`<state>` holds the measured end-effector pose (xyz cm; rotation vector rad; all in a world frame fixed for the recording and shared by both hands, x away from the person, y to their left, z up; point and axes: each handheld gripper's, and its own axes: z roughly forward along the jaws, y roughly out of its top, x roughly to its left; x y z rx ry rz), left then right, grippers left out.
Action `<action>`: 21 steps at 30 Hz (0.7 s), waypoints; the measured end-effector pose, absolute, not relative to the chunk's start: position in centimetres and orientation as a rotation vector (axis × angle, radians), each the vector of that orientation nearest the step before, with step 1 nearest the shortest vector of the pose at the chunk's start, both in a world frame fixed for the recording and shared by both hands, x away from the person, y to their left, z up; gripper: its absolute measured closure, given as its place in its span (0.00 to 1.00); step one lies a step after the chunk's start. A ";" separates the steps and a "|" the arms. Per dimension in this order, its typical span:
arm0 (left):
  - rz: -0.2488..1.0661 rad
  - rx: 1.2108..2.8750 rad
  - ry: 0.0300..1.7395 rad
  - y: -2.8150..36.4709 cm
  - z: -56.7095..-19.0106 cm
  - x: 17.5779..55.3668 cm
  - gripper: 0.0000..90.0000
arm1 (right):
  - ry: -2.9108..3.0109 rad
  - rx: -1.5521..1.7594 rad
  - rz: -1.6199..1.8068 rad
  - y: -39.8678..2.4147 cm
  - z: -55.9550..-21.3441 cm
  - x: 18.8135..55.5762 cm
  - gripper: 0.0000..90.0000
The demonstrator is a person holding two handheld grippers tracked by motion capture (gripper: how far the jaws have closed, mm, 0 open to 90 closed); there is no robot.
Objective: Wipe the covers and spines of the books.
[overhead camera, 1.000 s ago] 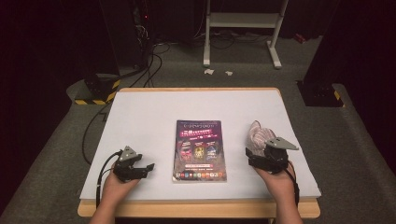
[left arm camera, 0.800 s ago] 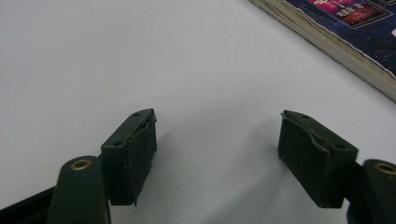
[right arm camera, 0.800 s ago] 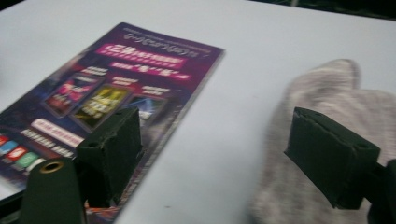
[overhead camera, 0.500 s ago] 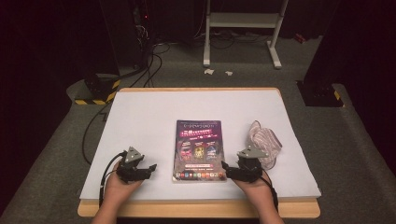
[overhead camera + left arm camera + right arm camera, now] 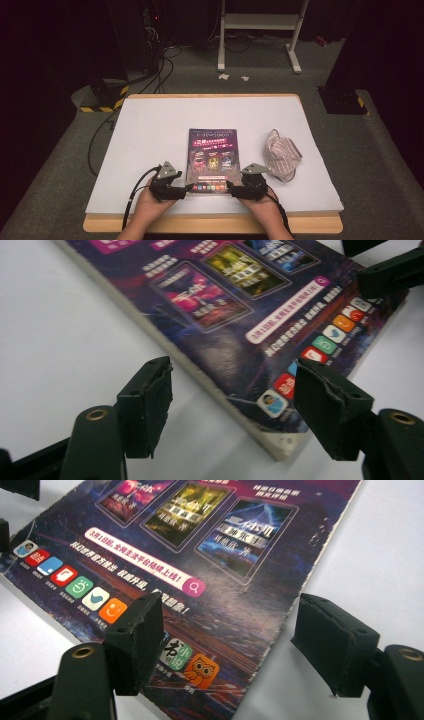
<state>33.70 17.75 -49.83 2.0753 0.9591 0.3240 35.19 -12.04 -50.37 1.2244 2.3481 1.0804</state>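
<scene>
A book with a purple cover lies flat in the middle of the white table. My left gripper is at its near left corner, open; in the left gripper view the jaws straddle that corner of the book without pressing it. My right gripper is at the near right corner. Its jaws have just been closing a little but stand open, with the book's edge between them and untouched. The right gripper's jaws also appear at the top right of the left gripper view.
A striped pink-and-white cloth lies right of the book, just beyond my right hand. The table's wooden front edge runs close under both hands. Cables hang off the left side; a metal stand is behind the table.
Both hands have moved inward to the book's near corners. The right gripper came left and down from beside the striped cloth; the left gripper slid right.
</scene>
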 end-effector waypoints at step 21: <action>0.293 2.079 0.968 17.1 -50.8 33.8 0.39 | 2.325 1.307 1.063 -11.4 -50.5 35.0 0.30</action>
